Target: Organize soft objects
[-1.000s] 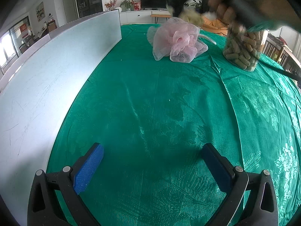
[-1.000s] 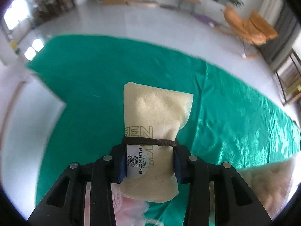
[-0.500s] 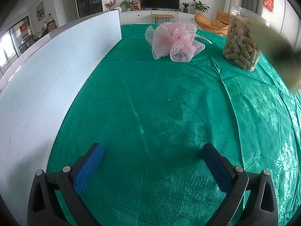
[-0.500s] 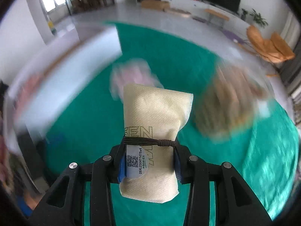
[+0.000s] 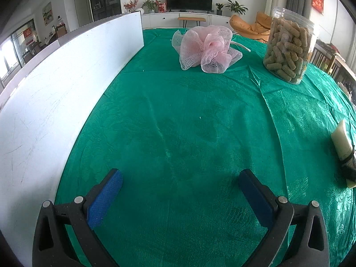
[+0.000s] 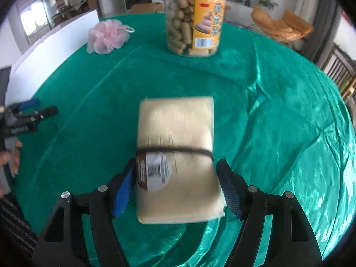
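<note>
Bright daylight, glare on the green cloth (image 6: 278,111), fisheye-bent edges, slight blur.

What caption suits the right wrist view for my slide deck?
Right gripper open around a folded cream cloth bundle lying on the green tablecloth, before a clear plastic snack jar.

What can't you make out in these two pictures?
- Folded cream cloth bundle tied with a dark band: the right wrist view is motion-blurred, so its round label's print is unreadable; the left wrist view cuts it at the right edge.
- Clear plastic jar of tan snack sticks: top cropped by the right wrist frame.
- Right hand-held gripper: whether its blue pads touch the bundle is unclear.
</note>
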`<action>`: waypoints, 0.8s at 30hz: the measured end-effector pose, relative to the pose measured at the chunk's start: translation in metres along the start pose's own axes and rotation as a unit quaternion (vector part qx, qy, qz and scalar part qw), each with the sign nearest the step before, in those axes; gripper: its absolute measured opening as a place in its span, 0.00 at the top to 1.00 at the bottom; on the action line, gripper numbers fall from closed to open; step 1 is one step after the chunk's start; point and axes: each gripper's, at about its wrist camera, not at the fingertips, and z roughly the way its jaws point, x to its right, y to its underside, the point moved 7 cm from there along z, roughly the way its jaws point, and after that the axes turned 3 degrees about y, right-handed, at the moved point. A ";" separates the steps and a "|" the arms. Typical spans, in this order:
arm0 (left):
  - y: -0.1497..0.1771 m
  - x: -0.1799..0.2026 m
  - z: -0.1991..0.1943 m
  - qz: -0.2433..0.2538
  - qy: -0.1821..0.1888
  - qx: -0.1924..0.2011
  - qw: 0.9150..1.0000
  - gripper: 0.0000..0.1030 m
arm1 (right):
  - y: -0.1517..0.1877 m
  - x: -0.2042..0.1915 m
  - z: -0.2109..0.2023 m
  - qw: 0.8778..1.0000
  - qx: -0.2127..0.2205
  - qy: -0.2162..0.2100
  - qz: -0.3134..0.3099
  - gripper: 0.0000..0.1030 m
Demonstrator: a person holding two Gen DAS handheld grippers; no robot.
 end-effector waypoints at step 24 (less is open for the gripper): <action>-0.028 0.006 0.010 0.035 0.059 -0.030 0.997 0.00 | 0.018 0.014 -0.007 0.999 0.044 0.006 0.022 0.21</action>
